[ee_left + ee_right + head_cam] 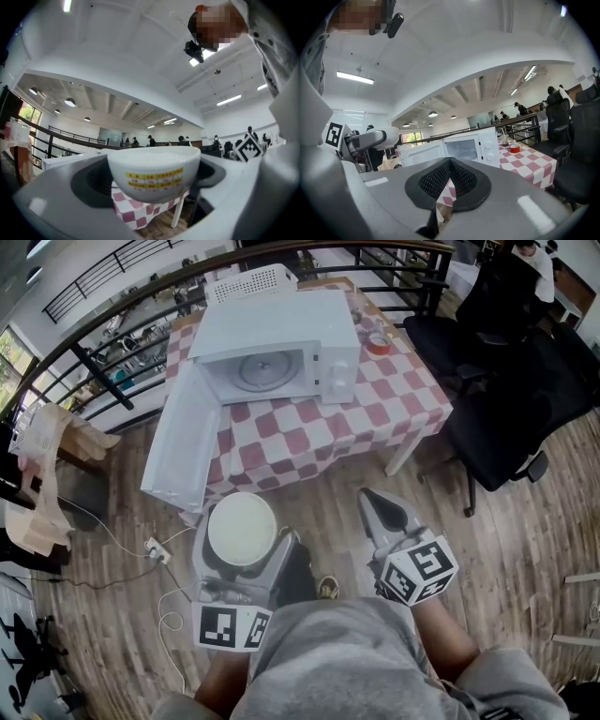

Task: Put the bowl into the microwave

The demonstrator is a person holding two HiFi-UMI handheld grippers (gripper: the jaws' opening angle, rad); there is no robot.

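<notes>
Bowl in left gripper; microwave (door open) ahead.

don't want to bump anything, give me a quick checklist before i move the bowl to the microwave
1. Bowl gripped by left gripper: ok, a jaw sits on each side of it.
2. Microwave door open: ok, swung wide to its left.
3. Cavity free: ok, only the turntable shows inside.
4. Right gripper out of the way: ok, shut on nothing, to the right of the bowl.
5. Bowl level: ok, its rim looks level in the left gripper view.
6. Bowl at the opening: not ok, it hangs over the floor, short of the table.
</notes>
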